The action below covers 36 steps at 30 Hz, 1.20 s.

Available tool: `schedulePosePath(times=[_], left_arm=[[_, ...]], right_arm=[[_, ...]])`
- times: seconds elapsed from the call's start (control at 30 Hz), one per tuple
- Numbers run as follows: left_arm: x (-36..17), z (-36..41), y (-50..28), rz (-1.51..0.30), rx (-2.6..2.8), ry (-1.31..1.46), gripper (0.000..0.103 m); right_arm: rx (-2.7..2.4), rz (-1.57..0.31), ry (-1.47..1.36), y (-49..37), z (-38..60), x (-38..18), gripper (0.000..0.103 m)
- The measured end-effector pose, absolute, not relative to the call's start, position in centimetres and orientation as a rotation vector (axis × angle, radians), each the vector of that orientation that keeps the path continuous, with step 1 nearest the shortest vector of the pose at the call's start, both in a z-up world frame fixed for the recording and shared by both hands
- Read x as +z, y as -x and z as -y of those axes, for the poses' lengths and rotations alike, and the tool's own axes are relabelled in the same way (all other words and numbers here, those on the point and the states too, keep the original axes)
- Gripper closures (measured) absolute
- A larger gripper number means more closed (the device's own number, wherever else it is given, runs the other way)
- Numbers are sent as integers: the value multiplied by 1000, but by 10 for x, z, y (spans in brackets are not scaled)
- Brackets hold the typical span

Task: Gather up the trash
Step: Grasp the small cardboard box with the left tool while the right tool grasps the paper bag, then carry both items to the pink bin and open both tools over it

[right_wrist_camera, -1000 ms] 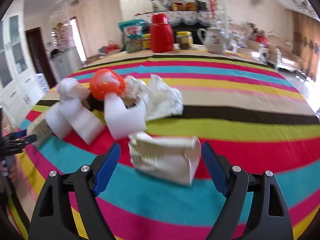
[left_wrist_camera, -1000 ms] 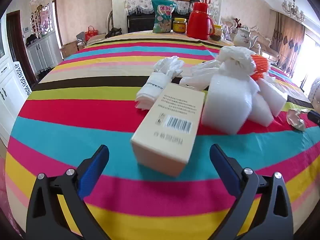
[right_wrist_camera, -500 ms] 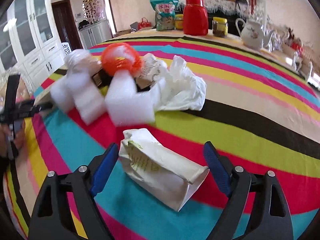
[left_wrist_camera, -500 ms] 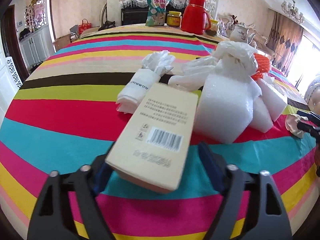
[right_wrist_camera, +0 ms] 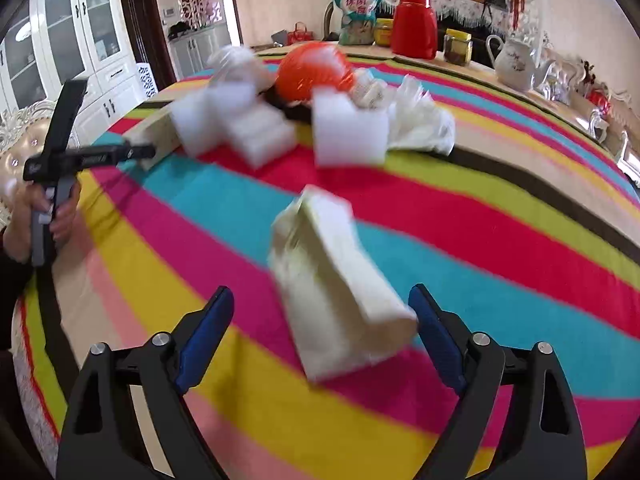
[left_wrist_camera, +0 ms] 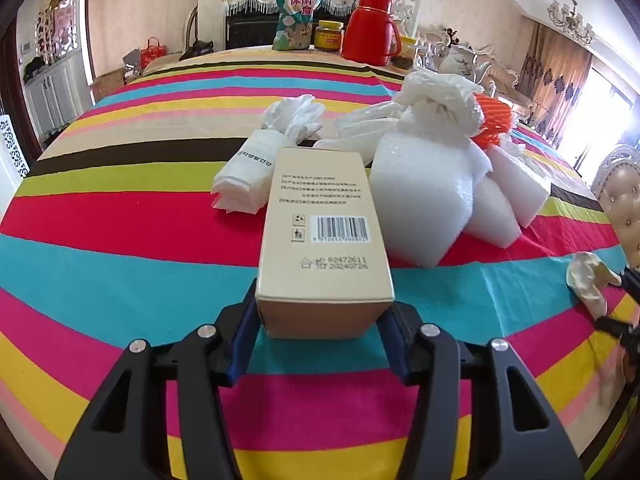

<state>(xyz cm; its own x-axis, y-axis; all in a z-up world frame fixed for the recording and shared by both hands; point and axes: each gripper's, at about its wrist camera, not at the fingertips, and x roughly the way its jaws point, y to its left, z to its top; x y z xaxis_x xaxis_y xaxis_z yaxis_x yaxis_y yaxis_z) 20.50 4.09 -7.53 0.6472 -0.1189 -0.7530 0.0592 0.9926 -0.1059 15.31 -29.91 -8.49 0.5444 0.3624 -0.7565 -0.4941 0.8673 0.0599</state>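
A tan cardboard box (left_wrist_camera: 324,216) with a barcode lies lengthwise on the striped tablecloth (left_wrist_camera: 120,264). My left gripper (left_wrist_camera: 320,320) is closing on the box's near end, and both blue pads touch its sides. In the right wrist view a blurred white paper bag (right_wrist_camera: 336,284) lies between the fingers of my right gripper (right_wrist_camera: 320,320). Those jaws are closing; a gap shows at the left pad (right_wrist_camera: 204,332). A hand holds the left gripper (right_wrist_camera: 88,156) at that view's left edge.
Behind the box lies a pile of white foam blocks (left_wrist_camera: 424,200), crumpled plastic bags (left_wrist_camera: 436,92), a rolled white bag (left_wrist_camera: 248,172) and orange netting (left_wrist_camera: 494,124). At the table's far edge stand a red thermos (left_wrist_camera: 368,28), a snack bag (left_wrist_camera: 296,16), jars and a teapot (right_wrist_camera: 516,60).
The left jaws have narrowed from wide open onto the tan box, which now points straight ahead. The right gripper swung left and rolled, and the paper bag now lies lengthwise between its narrowing fingers.
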Motion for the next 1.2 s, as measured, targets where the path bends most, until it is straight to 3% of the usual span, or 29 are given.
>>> schedulePosePath(times=[0.07, 0.23, 0.3, 0.4, 0.43, 0.47, 0.5, 1.2], left_arm=[[-74, -41, -203, -850, -102, 70, 52], [-73, -42, -204, -840, -98, 82, 53], [-72, -44, -203, -832, -97, 95, 53], [-69, -52, -196, -817, -81, 121, 53], [-69, -54, -194, -814, -80, 127, 53], [-68, -57, -189, -808, -79, 129, 53], [-66, -58, -184, -801, -72, 126, 54], [-21, -71, -61, -594, -17, 98, 53]], right_arm=[[496, -854, 151, -144, 297, -84, 41], [455, -836, 118, -140, 292, -82, 43], [424, -841, 105, -141, 291, -83, 57], [383, -824, 106, -137, 288, -80, 60], [383, -817, 100, -135, 287, -80, 69], [375, -794, 91, -132, 287, -77, 85], [370, -789, 73, -129, 289, -73, 90], [499, -628, 13, -83, 217, -40, 93]])
